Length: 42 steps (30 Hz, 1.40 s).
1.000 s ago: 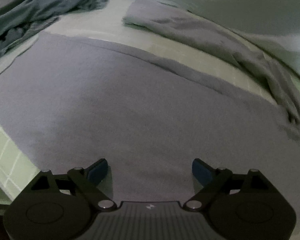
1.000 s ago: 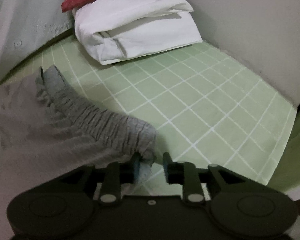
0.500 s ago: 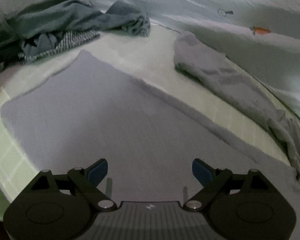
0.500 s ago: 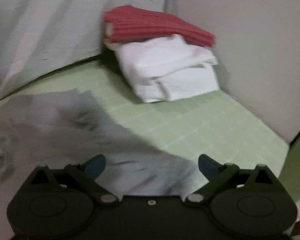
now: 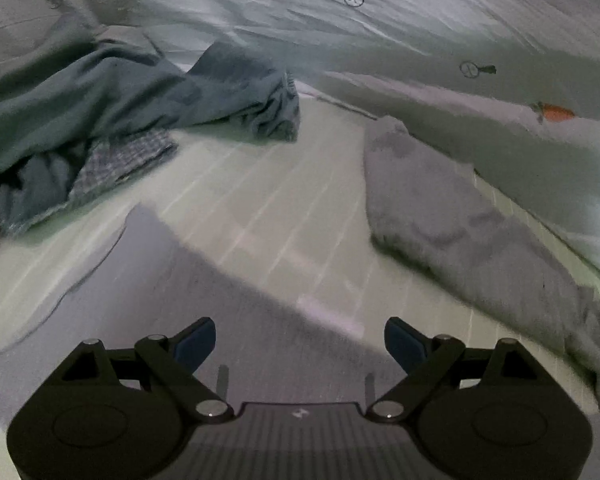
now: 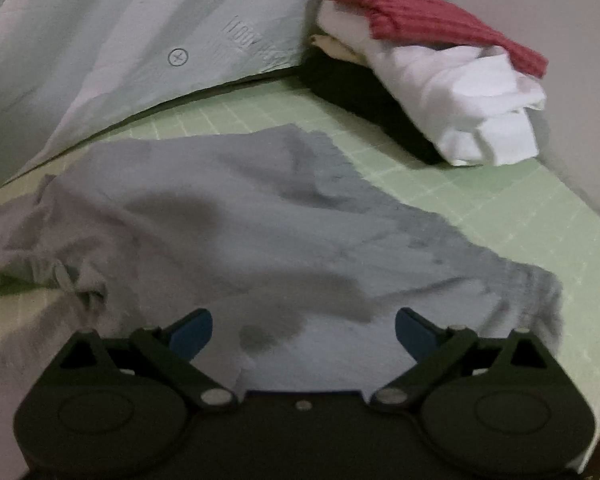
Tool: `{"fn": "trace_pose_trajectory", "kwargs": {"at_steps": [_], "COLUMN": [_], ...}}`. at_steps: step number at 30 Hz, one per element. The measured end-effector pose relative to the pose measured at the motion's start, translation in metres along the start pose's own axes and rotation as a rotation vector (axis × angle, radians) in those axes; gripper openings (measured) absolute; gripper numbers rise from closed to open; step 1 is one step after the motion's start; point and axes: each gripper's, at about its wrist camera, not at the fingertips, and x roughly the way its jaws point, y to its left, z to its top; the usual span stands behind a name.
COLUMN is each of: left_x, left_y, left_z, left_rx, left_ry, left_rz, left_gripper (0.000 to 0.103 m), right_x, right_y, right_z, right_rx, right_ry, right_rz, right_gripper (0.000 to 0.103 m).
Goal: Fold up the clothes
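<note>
A grey garment (image 6: 268, 216), perhaps sweatpants with a gathered waistband, is lying spread on the green gridded mat (image 6: 480, 200) that is covering the table. One long grey limb of it (image 5: 460, 220) is stretching away on the right of the left wrist view, while its flat body (image 5: 228, 304) is lying under the left tool (image 5: 299, 342).

Both tools are hanging released, jaws wide apart and gripping nothing; the right tool (image 6: 303, 332) is hovering over the rumpled waist end.

The cloth is looking soft, light and limp, so it will likely sag and drag rather than hold any shape. A pinch on a hem, a corner or the ribbed band (image 6: 532, 292) should grip better than the loose middle.

A folded white cloth (image 6: 460, 92) with a red ribbed cloth (image 6: 420, 16) on top is sitting at the mat's far corner, and a crumpled blue-grey pile (image 5: 112, 112) is lying well apart on the other side.

Motion blur is smearing both views, the garment's near edges are being cut off behind the tool bodies, and whether it has already been folded once is hard to make out.
</note>
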Motion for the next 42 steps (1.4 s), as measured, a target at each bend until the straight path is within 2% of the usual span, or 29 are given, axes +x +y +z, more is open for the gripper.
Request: {"fn": "trace_pose_trajectory", "kwargs": {"at_steps": [4,12,19,21,22,23,24,25,28,32,42], "left_x": [0.025,0.078,0.114,0.118,0.120,0.120,0.120,0.120,0.111,0.082,0.025], "left_y": [-0.005,-0.031,-0.063,-0.073,-0.078,-0.083,-0.086,-0.086,-0.085,-0.087,-0.134], "left_z": [0.027,0.066,0.074,0.069,0.066,0.063,0.061,0.061,0.059,0.055,0.013], "left_rx": [-0.008,-0.060,0.007,0.055,0.080,0.106,0.125,0.133,0.151,0.247,0.433], "left_ry": [0.005,0.010,0.042,0.029,0.018,0.007,-0.002,-0.004,-0.038,-0.124,-0.120], "left_rz": [-0.029,-0.085,-0.098,-0.079,-0.066,-0.047,-0.026,-0.012,0.021,0.053,-0.157], "left_gripper": [0.092,0.090,0.073,0.063,0.053,0.036,0.024,0.004,0.004,0.004,0.004], "right_x": [0.016,0.029,0.032,0.033,0.032,0.032,0.032,0.032,0.032,0.031,0.028], "right_y": [0.010,-0.003,0.001,0.001,0.001,0.000,0.000,0.000,-0.003,-0.004,-0.004], "right_z": [0.005,-0.001,-0.005,-0.005,-0.005,-0.005,-0.005,-0.005,-0.006,-0.007,-0.014], "right_rx": [0.005,0.110,0.048,0.052,0.048,0.049,0.046,0.043,0.032,0.016,0.010], "right_ry": [0.050,0.114,0.108,0.109,0.108,0.106,0.105,0.103,0.096,0.083,0.031], "right_rz": [-0.009,0.005,-0.008,-0.006,-0.007,-0.005,-0.003,-0.001,0.011,0.024,0.031], "right_gripper": [0.099,0.100,0.103,0.103,0.103,0.103,0.103,0.103,0.103,0.103,0.103]}}
